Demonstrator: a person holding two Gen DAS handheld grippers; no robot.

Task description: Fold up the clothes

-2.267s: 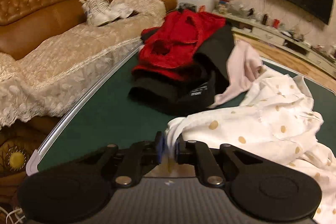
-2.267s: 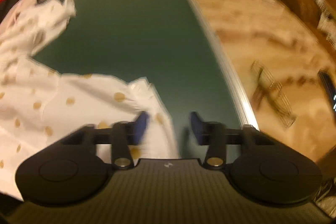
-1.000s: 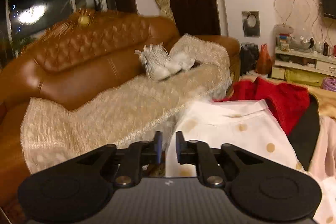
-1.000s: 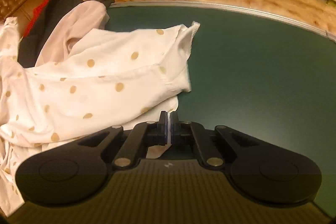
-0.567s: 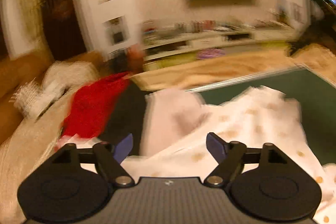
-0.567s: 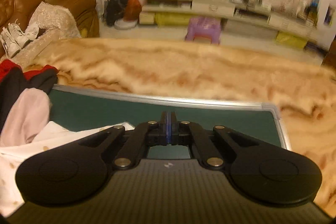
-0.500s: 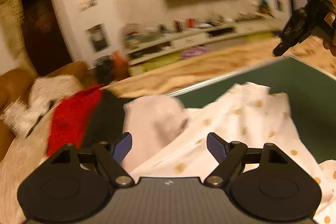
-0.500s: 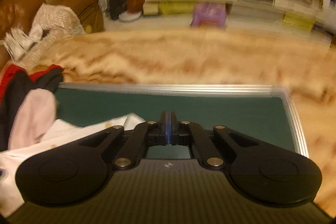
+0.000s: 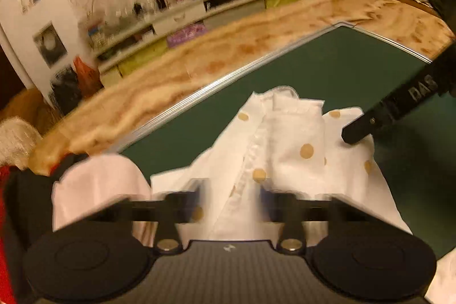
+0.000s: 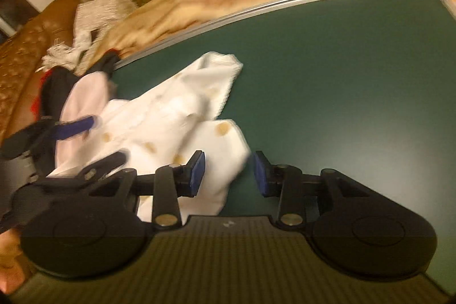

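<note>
A white shirt with gold dots [image 9: 287,138] lies crumpled on the green table [image 9: 356,61]. My left gripper [image 9: 230,198] hovers low over the shirt's button placket. Its blurred jaws are closing with cloth between them, the pads still apart. In the right wrist view the shirt [image 10: 171,110] spreads to the left, and my right gripper [image 10: 229,174] is opening over its near corner. The cloth reaches in beside the left pad and is not pinched. The left gripper [image 10: 91,141] shows at the left edge, and a finger of the right gripper [image 9: 370,124] rests on the shirt's right side.
A pale pink garment [image 9: 97,178] and black and red clothes [image 9: 25,190] are heaped at the table's left end. The metal table rim [image 10: 285,2] borders marble floor. A brown sofa [image 10: 17,56] with a lace cover stands beyond the heap. Bare green table [image 10: 342,76] lies to the right.
My left gripper swung from facing the sofa to over the shirt, opened wide, and is closing. My right gripper, shut before, came down to the shirt corner and opened.
</note>
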